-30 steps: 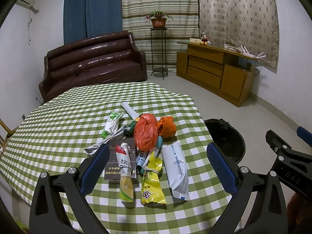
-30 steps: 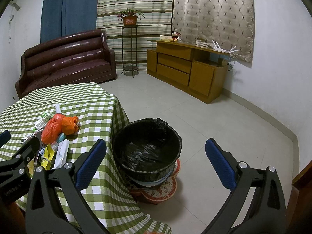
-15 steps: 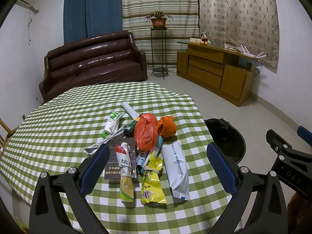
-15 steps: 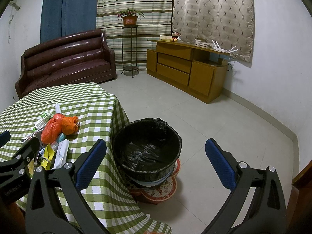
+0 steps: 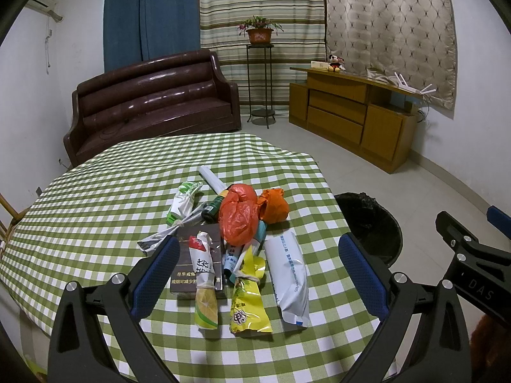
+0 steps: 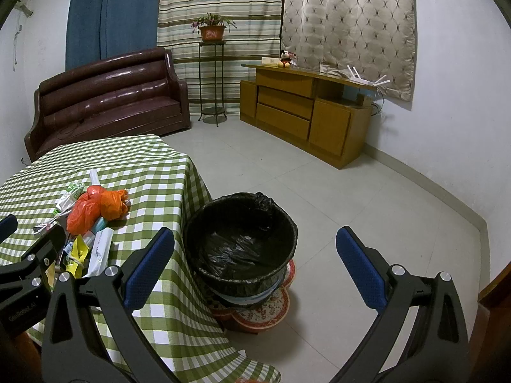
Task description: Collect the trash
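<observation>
While the left gripper hangs above the near edge of the table, its two blue, stippled pads stand wide apart with nothing between them. Under it, in the left wrist view, a glossy green-and-white checked cloth covers the round top, and the trash sits in one loose heap near the middle. A crinkled red bag of thin plastic rests on top, touching a knotted orange bag to its right. In front lie a flat dark box, a twisted wrapper with a lemon print, a shiny yellow packet tied at its neck, and a smooth white pouch, long and pillow-shaped. Behind the bags lie a white tube and a crumpled green-and-white wrapper; a dark green cylinder between them may be a bottle, though only its end shows. Right of the table, on the floor, stands the bin.

From the right wrist view, the right gripper hovers over the floor beside the table, jaws spread and empty. Between its pads sits the round bin, lined with a wrinkled black bag and standing on a flower-patterned mat. The cloth drapes in folds just beside the bin's left side. The heap lies on the table at left, well apart from this gripper.
</observation>
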